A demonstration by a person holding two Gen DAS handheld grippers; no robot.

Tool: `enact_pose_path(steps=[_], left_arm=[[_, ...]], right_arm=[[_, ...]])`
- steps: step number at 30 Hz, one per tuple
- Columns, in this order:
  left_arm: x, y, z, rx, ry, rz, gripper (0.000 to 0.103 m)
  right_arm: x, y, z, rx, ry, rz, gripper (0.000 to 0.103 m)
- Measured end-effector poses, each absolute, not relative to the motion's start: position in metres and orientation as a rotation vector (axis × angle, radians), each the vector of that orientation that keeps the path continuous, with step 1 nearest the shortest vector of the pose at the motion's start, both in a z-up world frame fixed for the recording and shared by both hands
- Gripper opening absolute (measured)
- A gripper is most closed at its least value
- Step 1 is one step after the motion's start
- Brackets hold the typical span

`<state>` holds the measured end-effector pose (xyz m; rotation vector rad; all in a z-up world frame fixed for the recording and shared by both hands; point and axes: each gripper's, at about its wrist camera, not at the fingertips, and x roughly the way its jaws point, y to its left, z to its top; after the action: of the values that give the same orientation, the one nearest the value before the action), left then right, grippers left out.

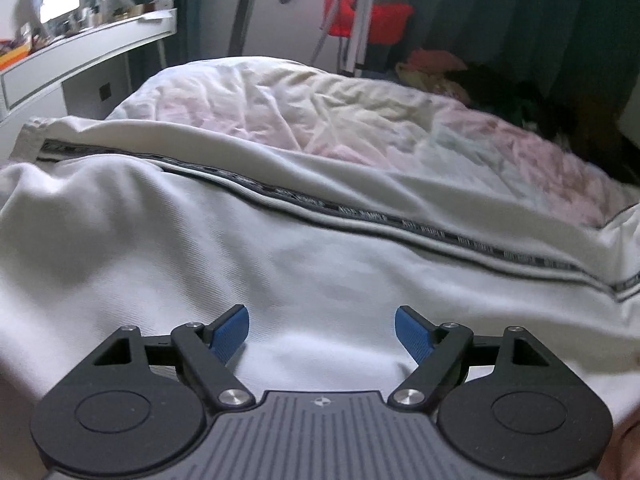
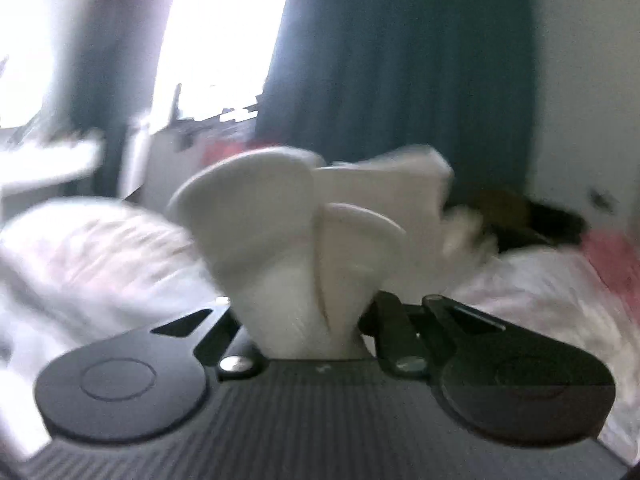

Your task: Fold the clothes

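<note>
The white garment [image 1: 280, 248] lies spread over the bed [image 1: 360, 120], filling the near half of my left view. A dark printed stripe [image 1: 360, 210] runs across it from upper left to lower right, with a folded ridge of the same white cloth just behind the stripe. Beyond that ridge I see the crumpled pale bedsheet with faint pink patches.

My left gripper [image 1: 322, 332] hangs just over the white cloth, pointing down at a slant. Its blue pads [image 1: 230, 332] stand wide apart with nothing between them; only flat fabric shows in the gap, and I cannot tell whether the tips touch it.

My right gripper [image 2: 316, 332] is clamped on a bunch of the same garment [image 2: 288, 240]. The cloth is pinched narrow where it leaves the jaws and fans out above them in several thick white folds, lifted off the bed. The fingers themselves are hidden behind the fabric. This view is badly smeared, so details around it are rough.

Further out, the left view shows a white desk [image 1: 80, 56] cluttered on top at the left, dark green curtains [image 1: 520, 20] behind the bed, a red tub [image 1: 384, 20] by a metal stand, and a heap of coloured clothes [image 1: 440, 68] at the far side of the bed. The right view shows a bright window [image 2: 216, 40] beside the curtain [image 2: 400, 60].
</note>
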<state>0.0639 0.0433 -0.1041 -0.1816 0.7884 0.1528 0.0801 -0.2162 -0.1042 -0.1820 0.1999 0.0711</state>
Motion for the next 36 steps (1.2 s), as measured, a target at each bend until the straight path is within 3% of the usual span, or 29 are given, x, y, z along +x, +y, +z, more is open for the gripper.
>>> enact_pose_path(steps=[5, 8, 18, 24, 27, 29, 30, 32, 36], left_arm=[[0.068, 0.056, -0.107, -0.215, 0.808, 0.19, 0.082], [0.067, 0.062, -0.105, -0.255, 0.804, 0.176, 0.082], [0.065, 0.086, -0.082, -0.277, 0.64, 0.186, 0.082], [0.071, 0.098, -0.084, -0.3, 0.645, 0.185, 0.08], [0.071, 0.096, -0.084, -0.303, 0.645, 0.157, 0.08], [0.071, 0.096, -0.084, -0.305, 0.645, 0.139, 0.08], [0.071, 0.095, -0.084, -0.306, 0.645, 0.129, 0.08], [0.07, 0.091, -0.083, -0.295, 0.651, 0.115, 0.08], [0.064, 0.085, -0.079, -0.295, 0.658, 0.085, 0.081]], right_arm=[[0.066, -0.135, -0.173, -0.525, 0.355, 0.317, 0.012], [0.066, -0.128, -0.194, -0.578, 0.387, 0.335, 0.012], [0.025, -0.059, -0.149, -0.49, 0.241, 0.392, 0.012], [0.042, -0.021, -0.167, -0.495, 0.42, 0.423, 0.017], [0.048, -0.03, -0.163, -0.459, 0.515, 0.473, 0.027], [0.045, -0.041, -0.149, -0.407, 0.553, 0.53, 0.046], [0.044, -0.047, -0.142, -0.374, 0.577, 0.558, 0.051], [0.028, -0.061, -0.129, -0.292, 0.616, 0.61, 0.072], [0.013, -0.105, -0.106, -0.103, 0.609, 0.654, 0.076]])
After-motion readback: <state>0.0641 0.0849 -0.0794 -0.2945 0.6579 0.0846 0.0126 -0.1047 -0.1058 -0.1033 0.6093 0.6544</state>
